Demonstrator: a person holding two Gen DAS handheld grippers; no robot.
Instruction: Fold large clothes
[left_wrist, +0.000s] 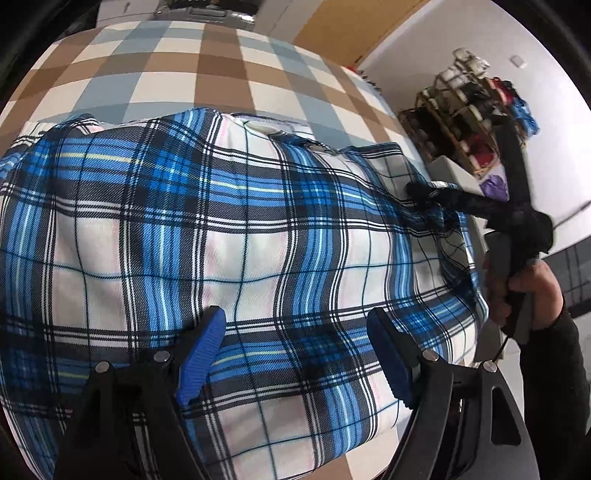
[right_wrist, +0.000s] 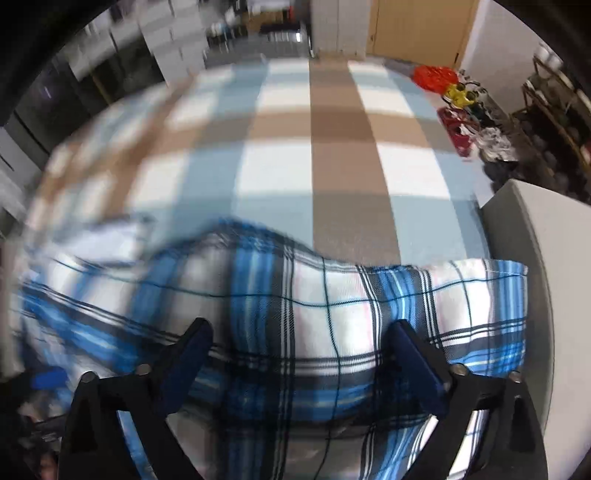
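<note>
Only left wrist shows right tongs (left_wrist: 424, 190) touching plaid garment (left_wrist: 229, 236).

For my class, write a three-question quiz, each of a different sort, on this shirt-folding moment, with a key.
1. True or false: the left gripper has its jaws apart above the plaid shirt.
2. Which cloth lies under the shirt? A) plain white B) brown, blue and white checked cloth C) red striped
3. Fill in: in the left wrist view, the right gripper reaches the shirt near its ___ edge.

Key: 1 true; 2 B; 3 right.
</note>
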